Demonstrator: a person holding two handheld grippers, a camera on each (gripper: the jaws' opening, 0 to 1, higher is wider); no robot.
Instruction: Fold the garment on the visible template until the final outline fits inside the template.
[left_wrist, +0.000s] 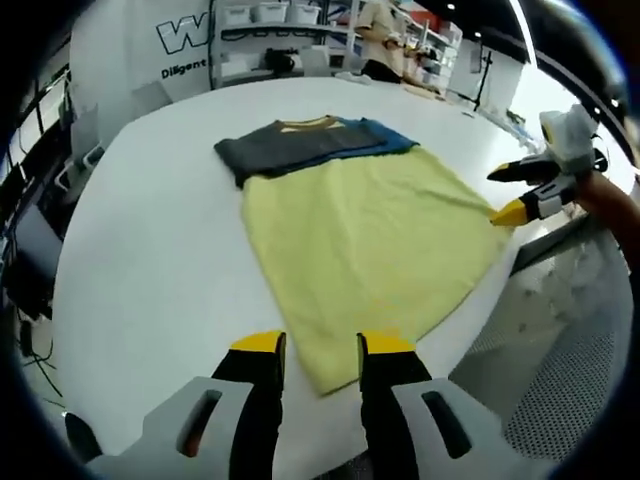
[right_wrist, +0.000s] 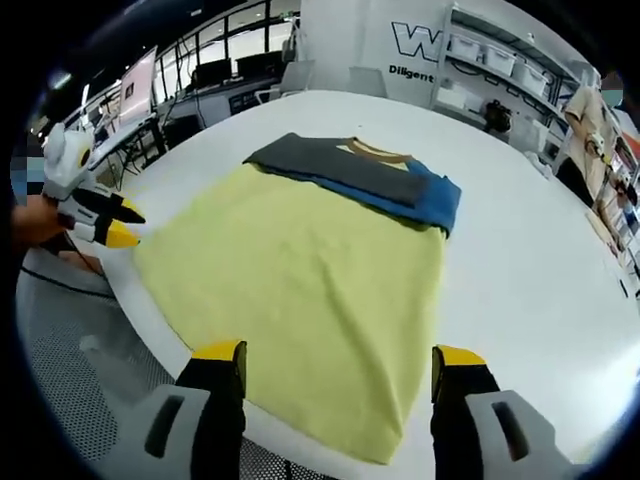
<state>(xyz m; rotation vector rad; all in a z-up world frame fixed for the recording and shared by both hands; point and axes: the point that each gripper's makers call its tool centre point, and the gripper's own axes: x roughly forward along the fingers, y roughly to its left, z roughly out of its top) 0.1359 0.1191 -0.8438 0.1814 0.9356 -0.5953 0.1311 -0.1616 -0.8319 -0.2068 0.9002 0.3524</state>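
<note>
Two grippers hover at the near edges of a round white desk (left_wrist: 150, 260), each with yellow-tipped black jaws spread apart and gripping nothing. On the desk lies a pale yellow cloth template (left_wrist: 365, 250), spread flat, with one corner reaching the desk rim between the left gripper (left_wrist: 322, 345) jaws in the left gripper view. Across the template's far edge lies the garment (left_wrist: 305, 143), folded into a narrow band: dark grey on one side, blue on the other, with a tan collar on top. Part of it overlaps the yellow cloth and part rests on bare desk beyond it. In the right gripper view the right gripper (right_wrist: 340, 355) stands over the near edge of the template (right_wrist: 300, 300), with the garment (right_wrist: 365, 175) well beyond it. The other gripper enters each view from the side, beside a template corner, jaws parted. Shelving and a standing person are in the background.
</note>
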